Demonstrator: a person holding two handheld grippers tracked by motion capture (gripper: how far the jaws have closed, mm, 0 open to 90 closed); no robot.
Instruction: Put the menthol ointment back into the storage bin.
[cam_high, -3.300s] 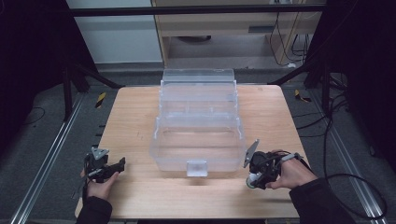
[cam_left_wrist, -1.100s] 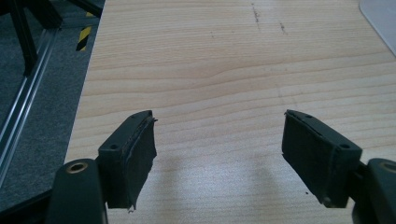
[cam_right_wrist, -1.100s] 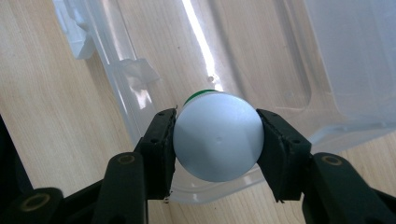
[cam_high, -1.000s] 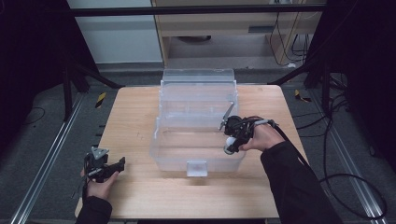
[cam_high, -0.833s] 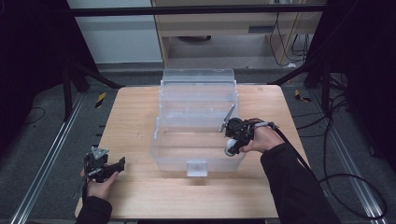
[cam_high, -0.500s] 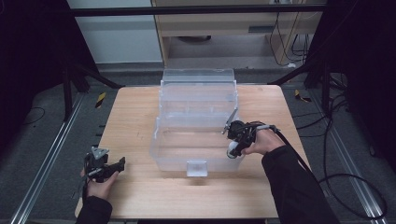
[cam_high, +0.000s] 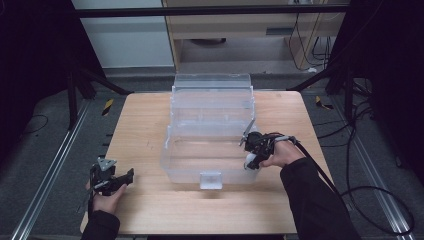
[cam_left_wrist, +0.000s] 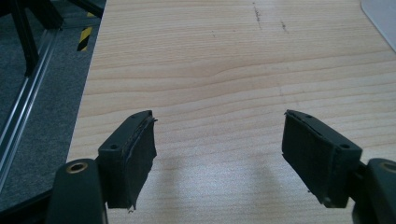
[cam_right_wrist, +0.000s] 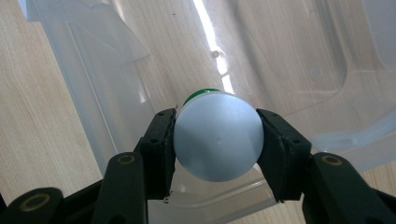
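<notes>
**Can upright in your right tongs, poised above the bin's near right corner**

Your right gripper (cam_right_wrist: 217, 140) is clamped on a small can (cam_right_wrist: 217, 142) with a pale silvery top and a sliver of green showing beneath it. Both black jaws press its round sides, one on each side. In the right gripper view you look straight down onto the circular top, so the can's long axis runs away from the camera, downward toward the floor of the clear plastic bin (cam_right_wrist: 116, 93). The bin's bottom lies directly below the can, with the bin's near wall running just under the jaws.

From the high view, your right gripper (cam_high: 254, 150) sits at the near right corner of the bin (cam_high: 190, 170), right at its rim. Whether the can's base touches the bin floor cannot be told. The likely next move is a straight lowering or a release here, and it turns on the can staying inside that wall, not on it.

Your left gripper (cam_left_wrist: 219, 158) has its jaws wide apart with nothing between them, over bare wooden table (cam_left_wrist: 224, 56). In the high view it rests (cam_high: 112, 180) near the table's front left corner, well apart from the bin. Your right hand (cam_high: 280, 155) is plainly the nearer one.
</notes>
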